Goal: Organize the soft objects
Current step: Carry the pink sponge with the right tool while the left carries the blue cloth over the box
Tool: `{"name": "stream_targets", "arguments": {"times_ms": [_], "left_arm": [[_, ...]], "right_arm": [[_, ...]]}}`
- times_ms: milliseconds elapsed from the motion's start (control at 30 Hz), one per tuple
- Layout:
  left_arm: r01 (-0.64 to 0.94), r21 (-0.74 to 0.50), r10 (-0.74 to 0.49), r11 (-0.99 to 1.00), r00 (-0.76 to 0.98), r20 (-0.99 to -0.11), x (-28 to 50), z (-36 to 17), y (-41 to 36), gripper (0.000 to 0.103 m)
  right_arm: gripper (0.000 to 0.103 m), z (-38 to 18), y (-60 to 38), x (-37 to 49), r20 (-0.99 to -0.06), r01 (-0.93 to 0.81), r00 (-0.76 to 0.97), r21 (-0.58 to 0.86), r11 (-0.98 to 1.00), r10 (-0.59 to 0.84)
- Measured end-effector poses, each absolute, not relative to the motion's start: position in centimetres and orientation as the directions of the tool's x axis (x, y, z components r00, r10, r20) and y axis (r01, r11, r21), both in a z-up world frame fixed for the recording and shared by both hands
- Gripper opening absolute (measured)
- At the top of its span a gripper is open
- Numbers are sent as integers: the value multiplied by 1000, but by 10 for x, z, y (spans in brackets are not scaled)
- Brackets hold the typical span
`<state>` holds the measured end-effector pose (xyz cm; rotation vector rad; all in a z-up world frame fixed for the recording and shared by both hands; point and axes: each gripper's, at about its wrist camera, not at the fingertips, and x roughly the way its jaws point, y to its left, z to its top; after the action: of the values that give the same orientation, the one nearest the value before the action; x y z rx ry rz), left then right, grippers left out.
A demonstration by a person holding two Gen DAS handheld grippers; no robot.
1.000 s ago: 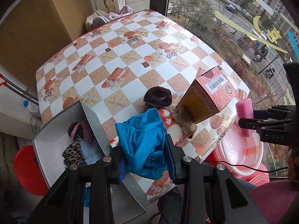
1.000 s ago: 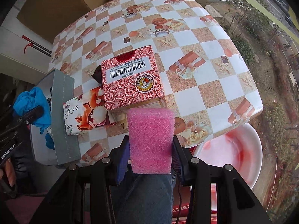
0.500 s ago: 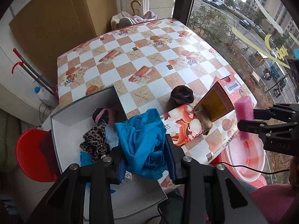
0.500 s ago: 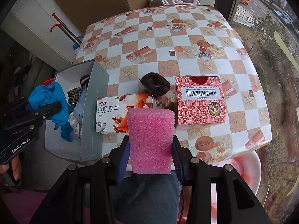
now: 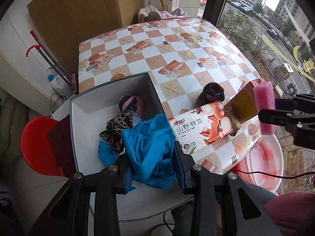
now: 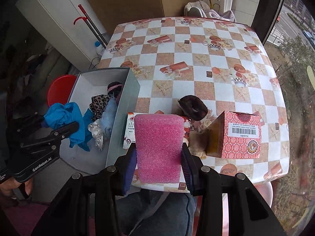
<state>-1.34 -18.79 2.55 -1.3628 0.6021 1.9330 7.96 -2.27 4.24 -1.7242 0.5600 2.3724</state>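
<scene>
Big windows [image 5: 275,9] run along one side of the room, and a street with cars shows outside. Next to them stands a table [image 6: 196,78] with a checked cloth of white and tan squares, with starfish and gift pictures on it.

At the table's near left corner sits a grey box [image 6: 126,106] with white insides. Soft things lie in it: a spotted leopard cloth [image 5: 116,127], a dark roll with a pink band [image 5: 131,104], a pale blue fluffy thing [image 6: 108,116] and a white dotted cloth [image 6: 96,131].

The left gripper [image 5: 150,166] hangs over the box. It is clamped on a blue cloth [image 5: 151,147], which bunches up between the two pads just above the other soft things.

The right gripper [image 6: 159,163] is over the table's near edge, and it squeezes a pink sponge [image 6: 159,147] between its pads. The sponge stands up tall.

On the table just beside the box lies a tissue pack [image 5: 198,131] with flowers on it. A red patterned carton [image 6: 242,135] with a barcode label sits to its right. A tan cloth [image 6: 197,139] is tucked between the two. A dark brown round thing [image 6: 194,107] rests behind the pack.

Below the table edge are a pink basin [image 5: 265,161] and a red stool [image 5: 37,143].
</scene>
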Motion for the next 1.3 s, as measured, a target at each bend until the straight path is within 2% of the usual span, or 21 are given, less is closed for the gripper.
{"name": "stream_targets", "arguments": {"times_ms": [433, 1300], "left_arm": [[-734, -1, 245, -679, -225, -943, -18, 21, -203, 39], [-678, -30, 230, -734, -208, -951, -30, 8, -225, 39]], "right_arm": [[44, 52, -57, 51, -931, -234, -344, 209, -949, -121], [44, 42, -82, 23, -946, -145, -291, 194, -970, -146]]}}
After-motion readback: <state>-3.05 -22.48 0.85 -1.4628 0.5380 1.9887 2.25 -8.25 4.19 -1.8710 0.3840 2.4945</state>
